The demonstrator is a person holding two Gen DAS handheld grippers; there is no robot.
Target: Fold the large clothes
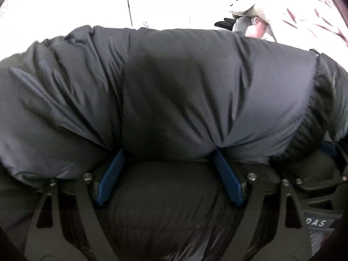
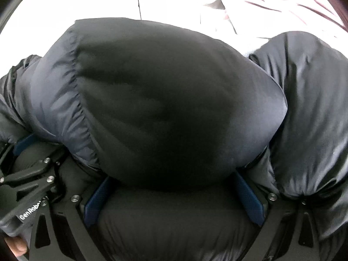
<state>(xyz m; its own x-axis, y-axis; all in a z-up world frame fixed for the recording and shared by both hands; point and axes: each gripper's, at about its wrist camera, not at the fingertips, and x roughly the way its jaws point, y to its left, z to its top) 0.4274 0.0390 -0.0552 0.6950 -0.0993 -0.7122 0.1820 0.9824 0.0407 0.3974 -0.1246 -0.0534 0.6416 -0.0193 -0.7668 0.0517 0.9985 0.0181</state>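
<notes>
Puffer jacket fills both views from 9 to 3 o'clock, its thick bulge wedged between both the wide-spread left gripper and right gripper, probably carrying the fold together.

The puffer jacket is dark charcoal grey; the gripper pads are blue; the bedding is pale with maroon streaks; the floor tiles are white.
</notes>
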